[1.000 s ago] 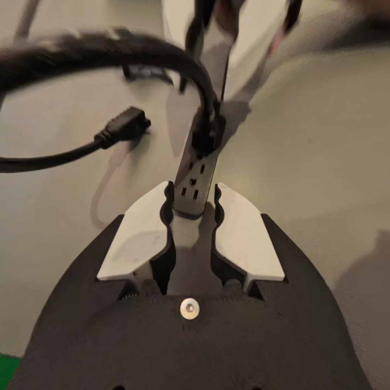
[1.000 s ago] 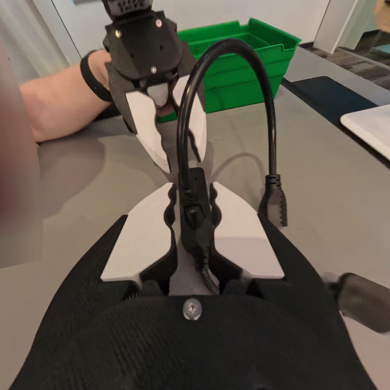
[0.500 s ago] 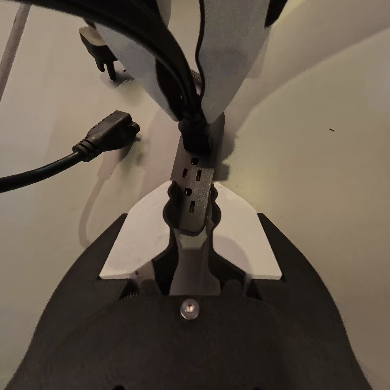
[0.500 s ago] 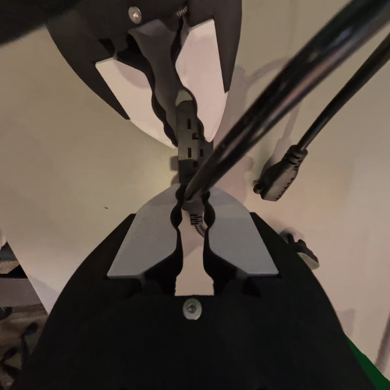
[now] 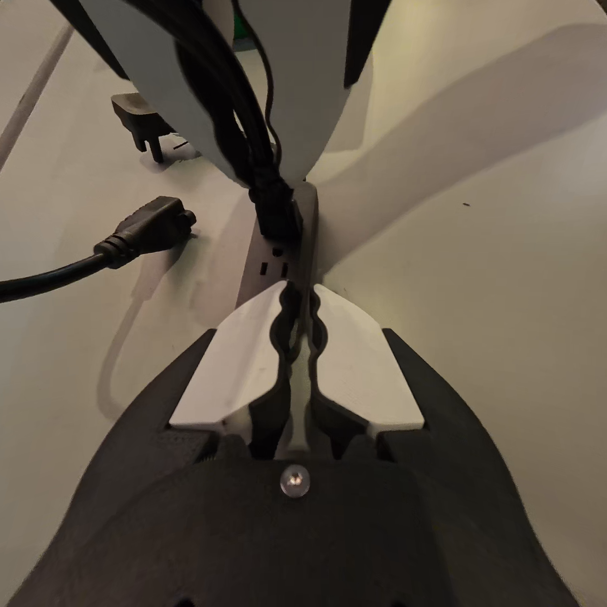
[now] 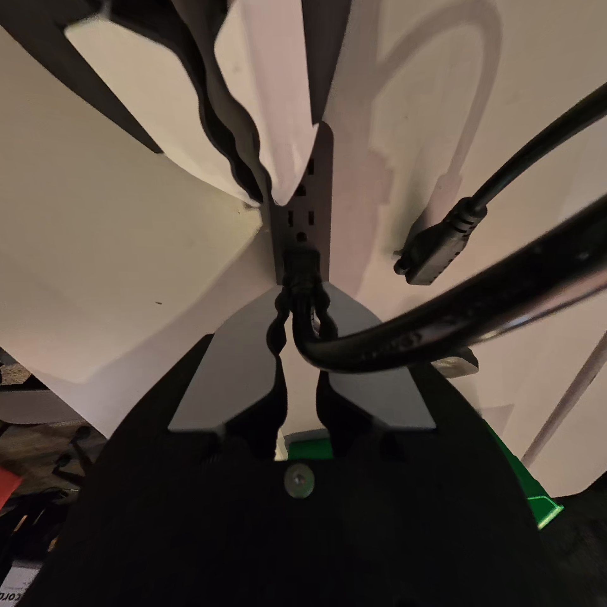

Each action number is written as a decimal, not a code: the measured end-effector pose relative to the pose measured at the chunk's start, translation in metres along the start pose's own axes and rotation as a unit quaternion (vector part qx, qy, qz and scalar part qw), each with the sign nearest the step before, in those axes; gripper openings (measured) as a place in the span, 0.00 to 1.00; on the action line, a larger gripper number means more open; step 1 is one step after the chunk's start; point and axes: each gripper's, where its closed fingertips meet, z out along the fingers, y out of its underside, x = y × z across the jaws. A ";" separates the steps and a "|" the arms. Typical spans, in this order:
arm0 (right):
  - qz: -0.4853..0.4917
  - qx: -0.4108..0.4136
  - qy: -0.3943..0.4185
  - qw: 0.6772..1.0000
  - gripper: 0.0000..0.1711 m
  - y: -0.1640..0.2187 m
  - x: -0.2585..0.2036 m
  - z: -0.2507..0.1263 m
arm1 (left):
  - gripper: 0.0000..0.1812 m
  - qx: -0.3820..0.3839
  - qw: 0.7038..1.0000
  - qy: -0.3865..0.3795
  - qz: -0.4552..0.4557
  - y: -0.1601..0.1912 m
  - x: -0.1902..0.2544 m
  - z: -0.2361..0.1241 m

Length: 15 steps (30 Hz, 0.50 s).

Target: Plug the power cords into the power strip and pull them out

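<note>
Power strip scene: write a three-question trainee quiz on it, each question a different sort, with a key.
1. True or false: every outlet on the power strip is occupied.
2. The right gripper is shut on: A) the plug; B) the loose connector; C) the strip.
3. Name the gripper whose tips are at the strip's plug-free end.
Key: 1 false; 2 A; 3 left gripper.

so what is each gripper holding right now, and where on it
The right gripper clamps the black plug seated in the power strip, gripping its cord end. The left gripper pinches the strip's near end.
</note>
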 end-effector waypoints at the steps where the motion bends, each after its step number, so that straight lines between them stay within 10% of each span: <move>1: 0.002 0.002 -0.001 1.000 0.10 0.000 0.000 0.000 | 0.06 0.000 1.000 0.004 -0.005 0.000 0.001 -0.001; 15: 0.027 0.011 -0.007 1.000 0.10 -0.002 0.001 0.001 | 0.17 0.007 0.993 0.016 -0.120 -0.009 -0.001 -0.035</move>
